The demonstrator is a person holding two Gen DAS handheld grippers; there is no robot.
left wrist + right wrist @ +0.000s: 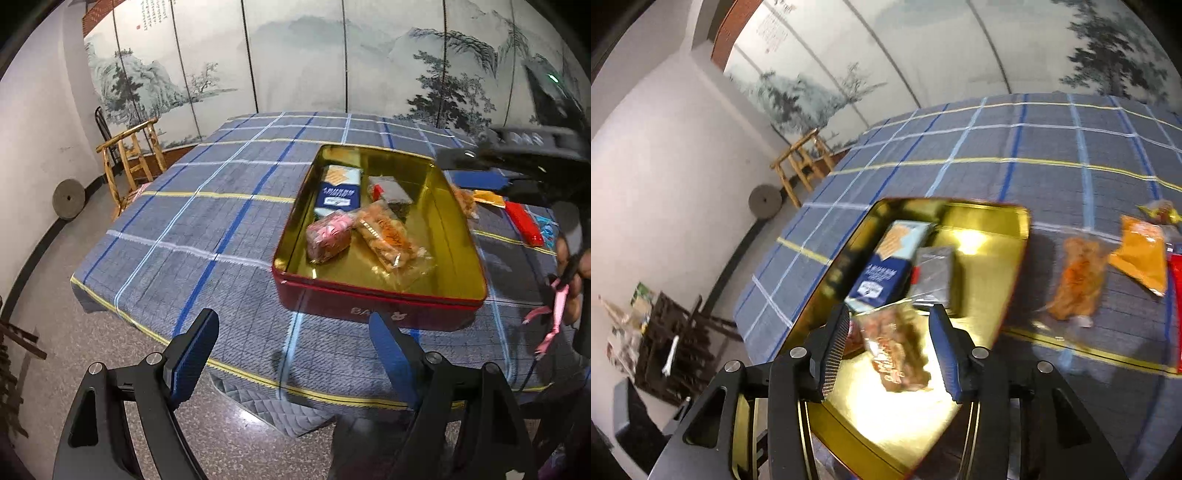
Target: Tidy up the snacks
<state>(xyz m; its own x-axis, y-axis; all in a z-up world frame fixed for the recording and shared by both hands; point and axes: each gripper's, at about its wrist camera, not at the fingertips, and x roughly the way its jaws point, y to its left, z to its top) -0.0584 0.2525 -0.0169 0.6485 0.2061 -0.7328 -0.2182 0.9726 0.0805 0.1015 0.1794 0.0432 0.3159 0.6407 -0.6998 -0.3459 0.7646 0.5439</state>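
Both tongs gape empty: left tongs [291,354] before the tin [376,299], right tongs [890,347] over it.

Tin [380,302] was red outside, shiny gold inside. Tablecloth [229,206] was grey-blue plaid with dark blue, light blue, white and yellow lines. In the tin: navy-and-pale-blue box [338,192] with orange lattice print, pink wrapped snack [327,238], clear orange-printed packet [388,236], grey packet [391,190] with red end. Outside: yellow-orange packet [1141,254], red packet [524,223]. Gripper pads [194,358] were blue on black.
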